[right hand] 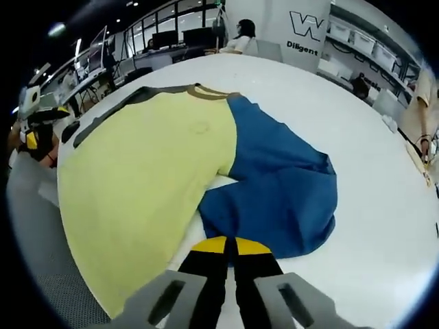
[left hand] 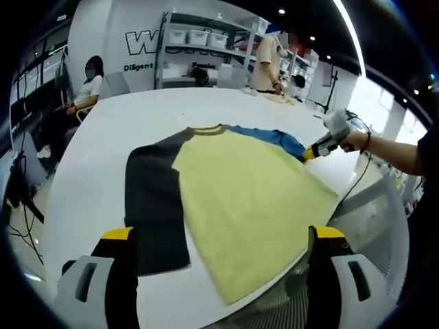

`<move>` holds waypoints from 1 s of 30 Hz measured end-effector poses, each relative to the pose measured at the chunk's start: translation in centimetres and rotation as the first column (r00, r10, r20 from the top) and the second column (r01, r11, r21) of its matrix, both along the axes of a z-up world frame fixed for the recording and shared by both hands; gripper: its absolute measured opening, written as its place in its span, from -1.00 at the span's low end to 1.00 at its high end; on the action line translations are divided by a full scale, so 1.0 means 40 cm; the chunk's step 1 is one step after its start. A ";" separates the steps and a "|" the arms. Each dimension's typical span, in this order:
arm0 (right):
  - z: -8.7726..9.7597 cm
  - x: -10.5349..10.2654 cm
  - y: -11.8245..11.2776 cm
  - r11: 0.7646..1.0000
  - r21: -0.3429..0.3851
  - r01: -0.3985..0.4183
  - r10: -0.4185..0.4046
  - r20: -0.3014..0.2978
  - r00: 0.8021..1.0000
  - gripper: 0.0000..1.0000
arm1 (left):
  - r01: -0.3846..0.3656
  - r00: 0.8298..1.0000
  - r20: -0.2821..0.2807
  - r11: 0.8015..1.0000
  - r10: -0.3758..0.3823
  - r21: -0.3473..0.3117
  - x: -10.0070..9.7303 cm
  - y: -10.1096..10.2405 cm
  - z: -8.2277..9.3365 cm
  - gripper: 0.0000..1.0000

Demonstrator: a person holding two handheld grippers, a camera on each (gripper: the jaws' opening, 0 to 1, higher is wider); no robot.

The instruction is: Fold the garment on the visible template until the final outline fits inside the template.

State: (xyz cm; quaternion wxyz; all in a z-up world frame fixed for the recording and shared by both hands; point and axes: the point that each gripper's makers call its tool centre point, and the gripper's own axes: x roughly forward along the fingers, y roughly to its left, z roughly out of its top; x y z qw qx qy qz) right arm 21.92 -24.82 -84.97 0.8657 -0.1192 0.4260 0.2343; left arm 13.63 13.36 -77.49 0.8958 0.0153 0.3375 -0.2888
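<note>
Left claw: the left claw (left hand: pixel 223 257) is spread wide and pinches nothing. It hangs above the near edge of the table (left hand: pixel 103 130), over the hem of the shirt (left hand: pixel 240 199), probably poised to take the next hold.

Dark sleeve: the dark sleeve (left hand: pixel 154 199) lies flat and straight toward the near edge, on the left side of the yellow body. It appears not yet folded in.

Shirt: it lies spread on the white table, collar (left hand: pixel 208 129) toward the far edge, hem at the near edge, with one corner hanging slightly past it. No separate template outline can be made out under the cloth.

Blue sleeve: the blue sleeve (right hand: pixel 274 185) lies on the right side of the body, bunched and rumpled rather than flat, near the right edge of the table.

Right claw: the right claw (right hand: pixel 230 248) has its tips pressed together at the sleeve's edge. It looks to be pinching the blue sleeve, likely to carry it over the yellow body.

Stage: judged early; both sleeves lie outside the body.

Risk: the overhanging corner could slide off the edge if the cloth is pulled.
</note>
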 end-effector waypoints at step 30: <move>0.261 0.250 -0.302 0.883 0.104 0.457 -0.469 0.218 0.856 -1.00 | 0.023 1.000 -0.009 1.000 -0.023 -0.004 0.003 -0.002 -0.004 0.96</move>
